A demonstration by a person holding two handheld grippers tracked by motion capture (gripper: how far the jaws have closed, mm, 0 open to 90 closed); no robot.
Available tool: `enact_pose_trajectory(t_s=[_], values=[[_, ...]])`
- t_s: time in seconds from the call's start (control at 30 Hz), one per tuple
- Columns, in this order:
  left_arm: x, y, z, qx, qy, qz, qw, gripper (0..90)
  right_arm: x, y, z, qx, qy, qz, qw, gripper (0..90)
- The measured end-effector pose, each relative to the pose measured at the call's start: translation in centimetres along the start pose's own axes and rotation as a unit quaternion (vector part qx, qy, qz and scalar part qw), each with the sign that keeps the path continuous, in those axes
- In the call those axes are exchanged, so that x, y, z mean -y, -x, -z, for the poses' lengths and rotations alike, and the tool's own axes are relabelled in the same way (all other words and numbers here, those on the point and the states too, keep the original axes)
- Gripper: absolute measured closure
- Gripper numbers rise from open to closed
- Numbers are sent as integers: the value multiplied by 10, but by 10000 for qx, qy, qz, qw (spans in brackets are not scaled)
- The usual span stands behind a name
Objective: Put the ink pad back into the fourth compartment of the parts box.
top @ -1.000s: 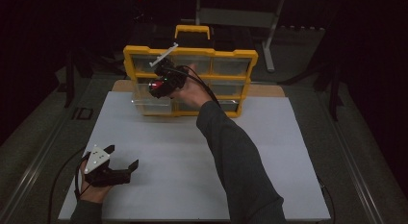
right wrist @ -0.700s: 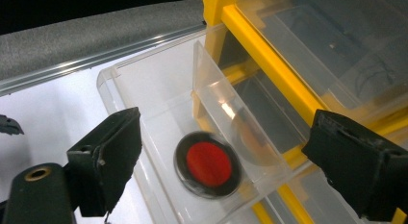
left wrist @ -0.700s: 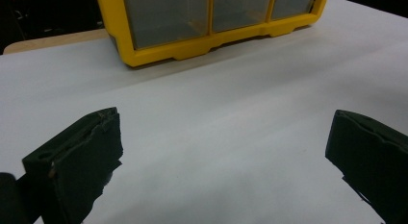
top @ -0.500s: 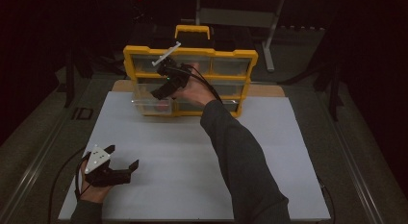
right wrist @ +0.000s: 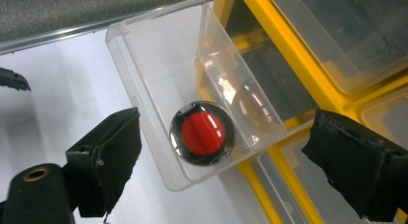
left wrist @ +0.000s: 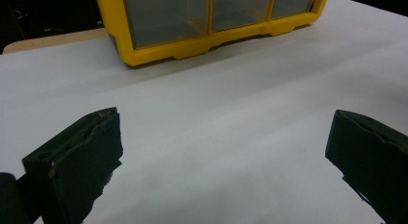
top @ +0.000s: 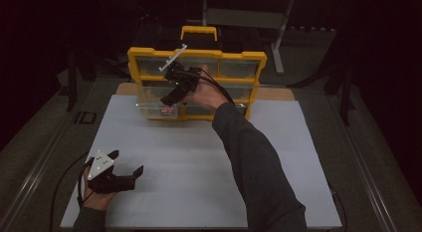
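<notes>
A: How did the right gripper (top: 171, 95) stand?

B: Its jaws had just been opening and stood wide apart, with nothing pressed between them. In the right gripper view the two black pads (right wrist: 108, 156) flanked a round red button (right wrist: 202, 133) with a dark rim, but neither pad touched it.

A: And where was that button lying?

B: On the floor of a clear plastic drawer (right wrist: 159, 89) pulled out from the yellow organiser (top: 196, 55). From the high view the drawer (top: 158, 108) stuck out of the lower left part of the cabinet over the white table (top: 199, 157), and a red spot showed inside it. The right gripper hung just above the drawer, pointing down into it.

A: The left gripper (top: 124, 165)?

B: It rested low near the front left corner of the table, well apart from the organiser. Its jaws were spread wide too, holding nothing; in the left gripper view bare white tabletop lay between the pads (left wrist: 82, 156), with the organiser's yellow base (left wrist: 192, 46) farther off.
</notes>
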State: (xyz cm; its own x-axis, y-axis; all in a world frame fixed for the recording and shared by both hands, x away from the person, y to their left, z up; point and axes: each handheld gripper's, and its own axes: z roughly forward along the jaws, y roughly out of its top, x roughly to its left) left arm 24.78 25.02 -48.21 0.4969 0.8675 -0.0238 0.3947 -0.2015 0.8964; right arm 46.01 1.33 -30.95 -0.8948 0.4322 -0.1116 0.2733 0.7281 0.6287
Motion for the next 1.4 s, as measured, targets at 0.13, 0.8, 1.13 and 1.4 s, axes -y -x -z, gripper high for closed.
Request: enact_pose_trajectory(t_s=[0.13, 0.8, 1.13, 1.4], values=[[0, 0, 0, 2, -14, -13, 10000, 0, 2, -1, 2, -49, -95, 64, 9999, 111], [0, 0, 0, -3, -12, -13, 10000, 0, 17, 4, 6, -92, -355, 132, 9992, 125], [0, 0, 0, -2, -13, -15, 10000, 0, 27, 4, 8, -81, -421, 86, 9990, 103], [0, 0, 0, -2, -14, -18, 10000, 0, 35, 1, 4, -180, -423, 93, 9989, 104]])
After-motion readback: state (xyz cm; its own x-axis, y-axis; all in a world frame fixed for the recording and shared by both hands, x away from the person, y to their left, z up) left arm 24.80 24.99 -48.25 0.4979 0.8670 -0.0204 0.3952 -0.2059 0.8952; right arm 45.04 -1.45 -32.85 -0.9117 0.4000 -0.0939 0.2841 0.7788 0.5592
